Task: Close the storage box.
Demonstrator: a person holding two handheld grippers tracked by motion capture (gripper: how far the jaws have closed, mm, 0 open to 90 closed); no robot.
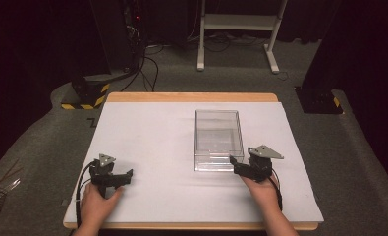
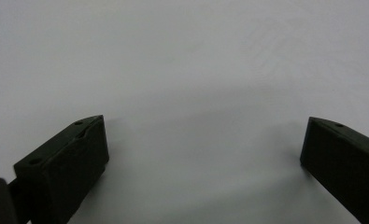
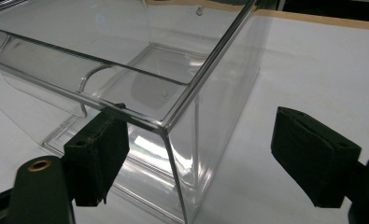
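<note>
On white mat: clear empty plastic box (image 1: 218, 140), open top; right tongs (image 1: 236, 164) spread at near corner; left tongs (image 1: 127, 176) spread.

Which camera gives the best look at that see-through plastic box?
The high view: the clear box shows whole, standing open on the white table. The right gripper view catches just its near corner, close up, beside the right tongs. The left gripper view faces bare table.

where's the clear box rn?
High view: the clear box sits right of centre on the white mat, its near right corner at the open right gripper.
</note>
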